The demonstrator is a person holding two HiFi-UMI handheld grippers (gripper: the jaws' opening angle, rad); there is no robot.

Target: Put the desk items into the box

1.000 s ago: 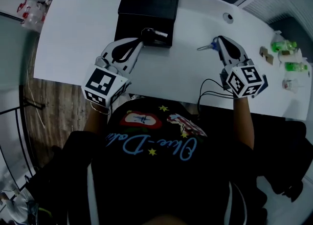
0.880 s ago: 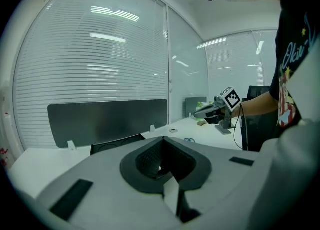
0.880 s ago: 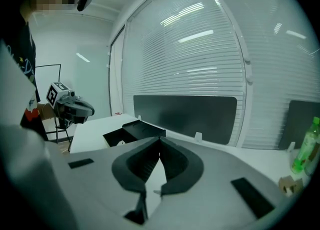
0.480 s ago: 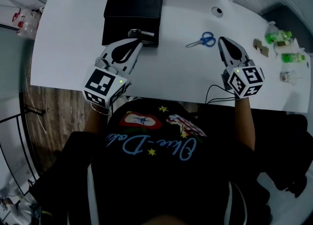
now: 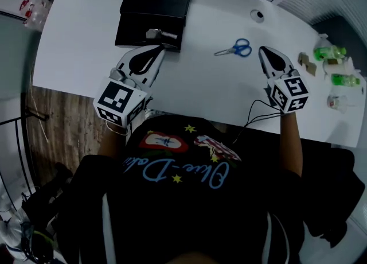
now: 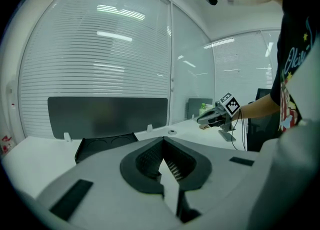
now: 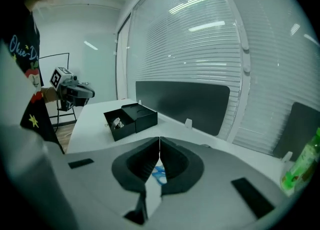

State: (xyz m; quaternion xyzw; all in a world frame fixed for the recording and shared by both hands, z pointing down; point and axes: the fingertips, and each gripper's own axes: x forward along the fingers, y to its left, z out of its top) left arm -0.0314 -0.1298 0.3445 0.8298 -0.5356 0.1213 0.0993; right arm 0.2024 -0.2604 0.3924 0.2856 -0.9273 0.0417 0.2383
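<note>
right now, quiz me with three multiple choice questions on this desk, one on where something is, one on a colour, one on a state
1. The scissors lie:
A) on the floor
B) on the desk, between the black box and the right tool
C) in the person's lap

2. Their handles are:
A) red
B) yellow
C) blue

3. The right tool is:
A) shut with nothing in it
B) wide open
C) shut on the scissors

Answers:
1 B, the head view shows them on the white top between the two.
2 C, blue loops show in the head view.
3 A, its jaws meet in the right gripper view and the scissors lie apart from its tip.
</note>
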